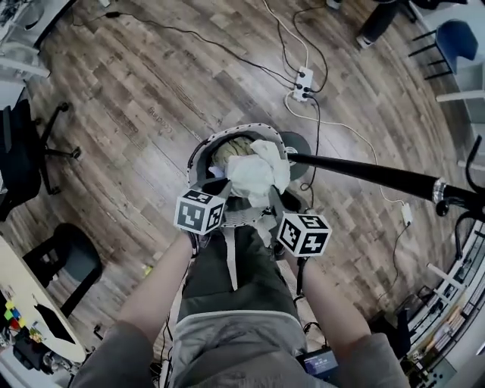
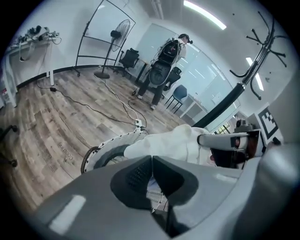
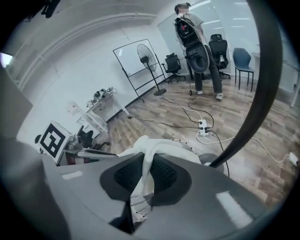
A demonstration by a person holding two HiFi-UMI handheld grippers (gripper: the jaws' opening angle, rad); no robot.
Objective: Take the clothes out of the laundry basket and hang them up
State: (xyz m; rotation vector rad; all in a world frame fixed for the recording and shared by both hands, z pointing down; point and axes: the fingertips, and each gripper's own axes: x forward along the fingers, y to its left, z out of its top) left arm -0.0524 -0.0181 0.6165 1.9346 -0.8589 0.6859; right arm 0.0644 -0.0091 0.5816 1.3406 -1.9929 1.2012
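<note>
Head view: left gripper [image 1: 220, 184] and right gripper [image 1: 274, 198], jaws clamped narrow, pinch a white garment [image 1: 254, 174] over the laundry basket [image 1: 198, 151]; it could snag the black pole [image 1: 364, 173].

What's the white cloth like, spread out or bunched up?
Bunched up. The white garment hangs as a crumpled lump over the laundry basket, pinched in the left gripper and right gripper.

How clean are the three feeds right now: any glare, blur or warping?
Head view: evenly lit, sharp centre, floor bowed toward edges, white garment slightly washed out. Left gripper view: ceiling light strip glares, corners vignetted black. Right gripper view: fisheye bends the black pole into an arc, near foreground soft.
</note>
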